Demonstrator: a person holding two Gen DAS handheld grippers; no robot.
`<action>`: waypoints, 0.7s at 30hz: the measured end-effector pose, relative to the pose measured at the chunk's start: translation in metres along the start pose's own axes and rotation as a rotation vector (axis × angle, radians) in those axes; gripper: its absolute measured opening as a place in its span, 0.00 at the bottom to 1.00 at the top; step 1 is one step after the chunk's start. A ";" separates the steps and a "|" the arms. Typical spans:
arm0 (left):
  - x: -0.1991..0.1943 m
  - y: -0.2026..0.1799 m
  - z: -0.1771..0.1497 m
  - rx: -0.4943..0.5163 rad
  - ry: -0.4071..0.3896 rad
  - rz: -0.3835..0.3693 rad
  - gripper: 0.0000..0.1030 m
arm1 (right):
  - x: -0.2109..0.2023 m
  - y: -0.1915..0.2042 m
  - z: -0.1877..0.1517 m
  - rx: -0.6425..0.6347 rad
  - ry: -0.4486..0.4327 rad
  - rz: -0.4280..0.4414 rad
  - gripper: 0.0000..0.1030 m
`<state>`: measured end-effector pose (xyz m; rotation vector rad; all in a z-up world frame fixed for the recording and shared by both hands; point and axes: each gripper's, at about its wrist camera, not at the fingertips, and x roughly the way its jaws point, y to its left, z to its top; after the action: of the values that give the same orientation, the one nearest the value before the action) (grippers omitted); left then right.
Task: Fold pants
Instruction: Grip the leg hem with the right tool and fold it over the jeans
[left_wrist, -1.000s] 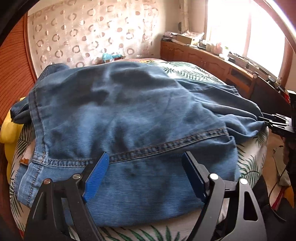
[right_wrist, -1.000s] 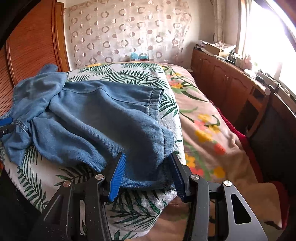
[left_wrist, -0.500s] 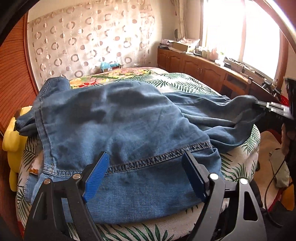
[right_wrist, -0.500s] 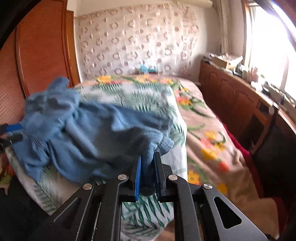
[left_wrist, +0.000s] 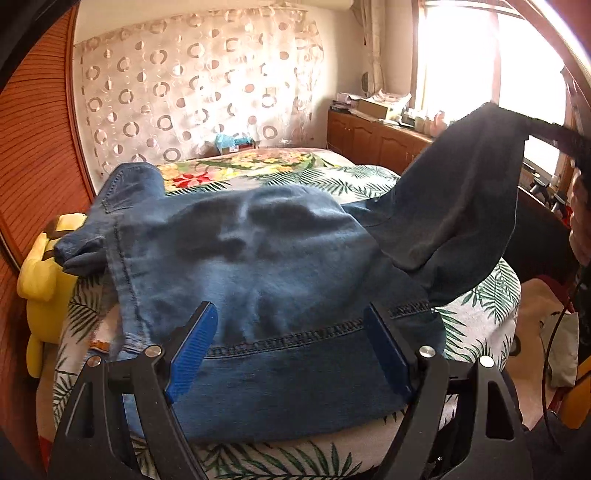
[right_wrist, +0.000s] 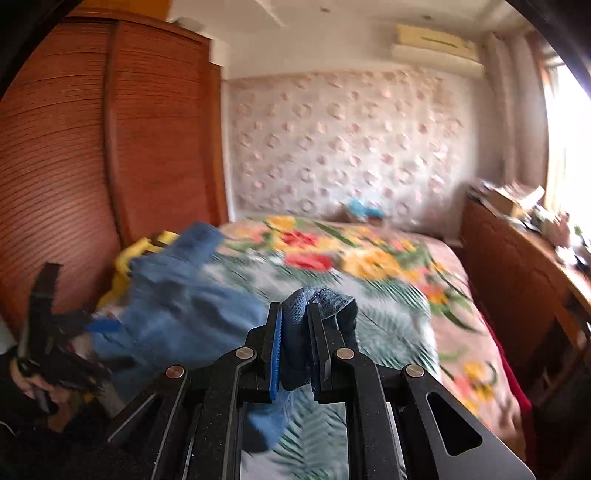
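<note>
Blue denim pants (left_wrist: 266, 280) are seen spread over the near corner of a palm-print bedspread (left_wrist: 480, 295), their stitched hem edge lying at the corner's rim, while open floral bedding (right_wrist: 369, 258) stretches beyond toward the patterned curtain. The left gripper (left_wrist: 291, 350) is held angled down over that hem, its blue pads spread wide and pressed on nothing. One pant leg is raised clear of the bedspread to the right, its bunched end clamped between the narrow jaws of the right gripper (right_wrist: 295, 328), which is held high above the bedspread.
</note>
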<state>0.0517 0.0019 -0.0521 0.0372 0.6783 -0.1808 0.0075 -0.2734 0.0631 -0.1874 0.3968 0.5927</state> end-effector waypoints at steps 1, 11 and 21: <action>-0.003 0.003 0.000 -0.005 -0.006 0.004 0.79 | 0.002 0.007 0.004 -0.016 -0.010 0.016 0.12; -0.016 0.029 -0.006 -0.053 -0.026 0.041 0.79 | 0.038 0.081 0.030 -0.103 0.000 0.222 0.12; -0.014 0.045 -0.013 -0.091 -0.011 0.046 0.79 | 0.064 0.063 0.032 -0.090 0.023 0.199 0.46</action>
<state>0.0411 0.0495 -0.0550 -0.0350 0.6735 -0.1058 0.0294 -0.1807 0.0619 -0.2433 0.4146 0.8061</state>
